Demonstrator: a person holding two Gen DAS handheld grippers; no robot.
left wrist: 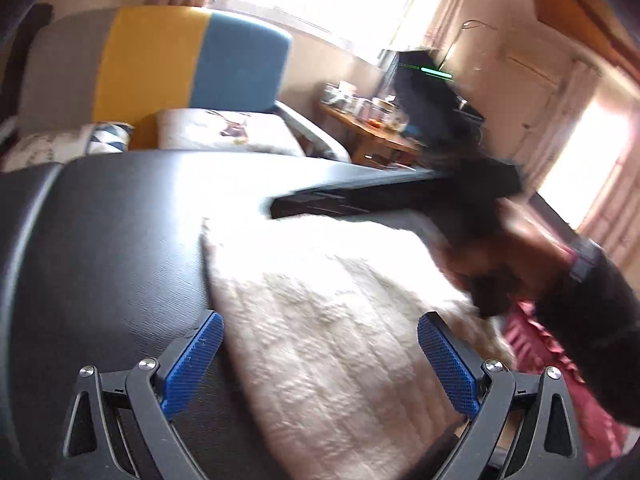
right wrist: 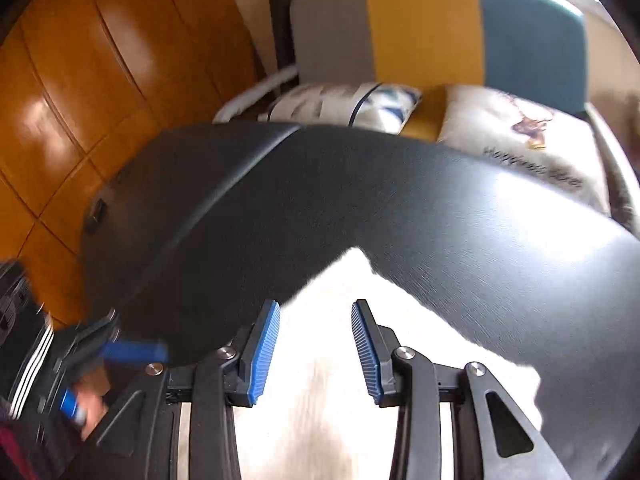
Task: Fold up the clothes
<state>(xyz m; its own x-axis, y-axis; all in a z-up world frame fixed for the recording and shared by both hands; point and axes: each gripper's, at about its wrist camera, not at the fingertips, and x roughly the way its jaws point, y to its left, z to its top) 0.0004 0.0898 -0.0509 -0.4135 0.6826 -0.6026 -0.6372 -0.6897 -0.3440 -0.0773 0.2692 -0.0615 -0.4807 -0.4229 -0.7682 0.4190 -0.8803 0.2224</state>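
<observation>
A fluffy cream garment (left wrist: 320, 320) lies spread on the black tabletop (left wrist: 120, 240). The left gripper (left wrist: 320, 364) hovers above it, blue pads wide apart and empty. The right gripper (right wrist: 316, 352) hangs over the cloth too, likewise parted.

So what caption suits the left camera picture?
Open left gripper hovers over a fluffy white garment on a black table.

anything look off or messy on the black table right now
Nothing spilled or damaged. The fluffy cream-white garment lies skewed on the black table, one corner pointing toward the striped chair. Both grippers, left and right, are open above it.
</observation>
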